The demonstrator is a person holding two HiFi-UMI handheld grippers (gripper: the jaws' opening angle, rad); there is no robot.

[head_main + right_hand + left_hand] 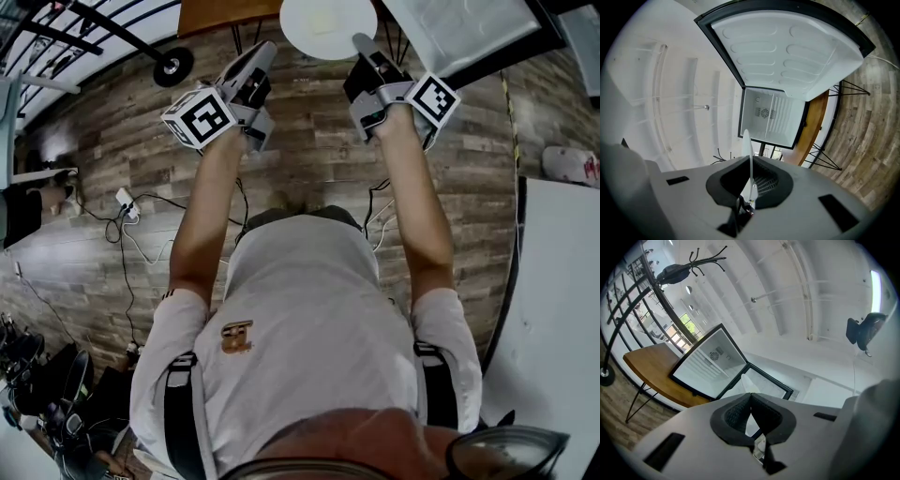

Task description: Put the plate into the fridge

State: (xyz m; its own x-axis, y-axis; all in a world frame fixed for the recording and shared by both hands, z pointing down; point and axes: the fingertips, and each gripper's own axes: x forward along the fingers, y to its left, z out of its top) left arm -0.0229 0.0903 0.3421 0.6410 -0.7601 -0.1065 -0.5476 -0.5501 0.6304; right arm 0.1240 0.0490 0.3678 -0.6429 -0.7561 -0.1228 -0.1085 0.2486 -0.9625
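The right gripper (362, 43) (750, 158), in the upper centre of the head view, has its dark padded jaws clamped on the rim of a thin round white plate (328, 23) (746, 143). In the right gripper view the plate appears edge-on, rising upright from between the pads. The left gripper (262, 51) (750, 396), just left of the plate in the head view, has its jaws together at the tips with nothing between them; whether it touches the plate's rim cannot be told. Beyond both grippers stands a small white black-framed fridge (711, 363) (771, 115), open, its pale interior bare of the plate, which is held in front of it. The ribbed white fridge door (464, 28) (765, 383) (787, 44) fills the upper part of the right gripper view and the upper right of the head view. The fridge rests on a brown wooden table (225, 11) (649, 369) (816, 126) with thin black legs. A black coat stand (672, 273) occupies the upper left of the left gripper view. A grey-brown wood-plank floor (309, 159) (876, 122) lies beneath.
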